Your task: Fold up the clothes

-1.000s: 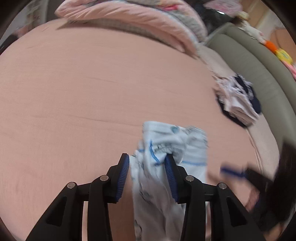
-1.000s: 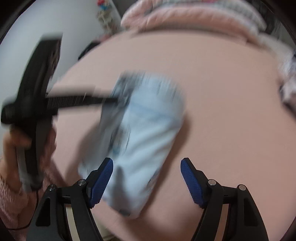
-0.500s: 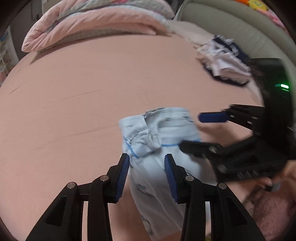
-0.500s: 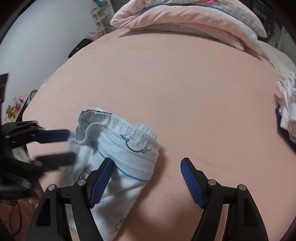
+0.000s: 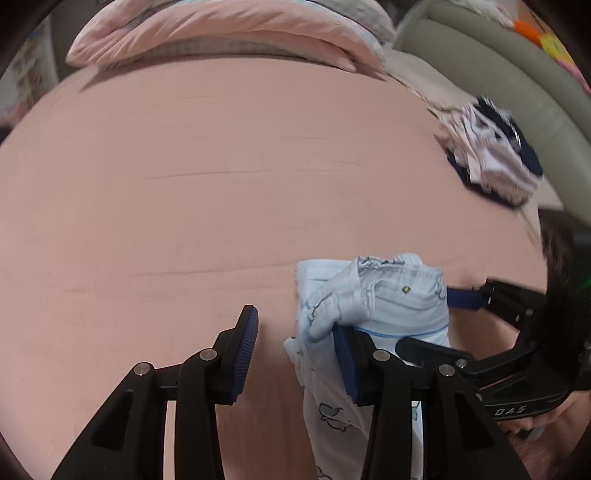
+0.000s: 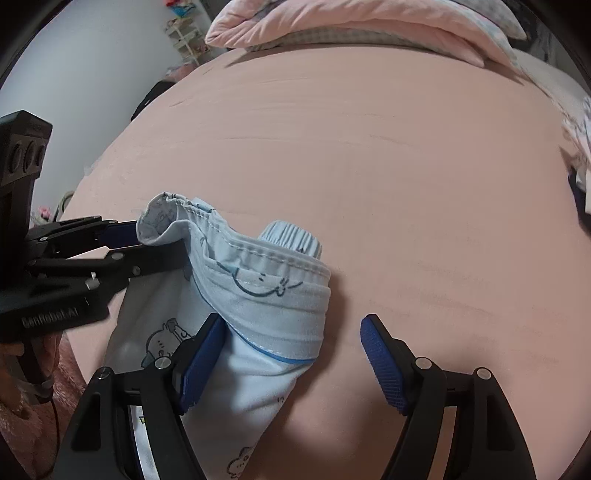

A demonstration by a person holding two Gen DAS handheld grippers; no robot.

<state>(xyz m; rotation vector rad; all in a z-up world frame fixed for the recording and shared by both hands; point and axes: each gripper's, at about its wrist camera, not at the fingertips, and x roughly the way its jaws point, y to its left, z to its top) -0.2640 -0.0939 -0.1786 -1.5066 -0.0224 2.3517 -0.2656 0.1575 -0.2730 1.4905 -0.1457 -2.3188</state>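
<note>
A light blue child's garment with cartoon prints (image 5: 391, 306) lies bunched on the pink bed (image 5: 221, 206) near the front edge; it also shows in the right wrist view (image 6: 266, 295). My left gripper (image 5: 295, 350) is open; the cloth's waistband drapes over its right finger (image 5: 343, 354), and nothing sits between the jaws. My right gripper (image 6: 291, 362) is open, its left finger (image 6: 203, 358) against the garment. In the left wrist view the right gripper (image 5: 461, 299) sits at the garment's right side.
A folded pink quilt (image 5: 229, 33) lies along the far edge of the bed. A pile of white and navy clothes (image 5: 491, 155) sits at the right, by a grey padded bed rail (image 5: 517, 85). A shelf (image 6: 184, 33) stands by the wall.
My left gripper has shifted left, so the garment is now at its right finger instead of between the jaws. The right gripper has drawn closer to the garment.
</note>
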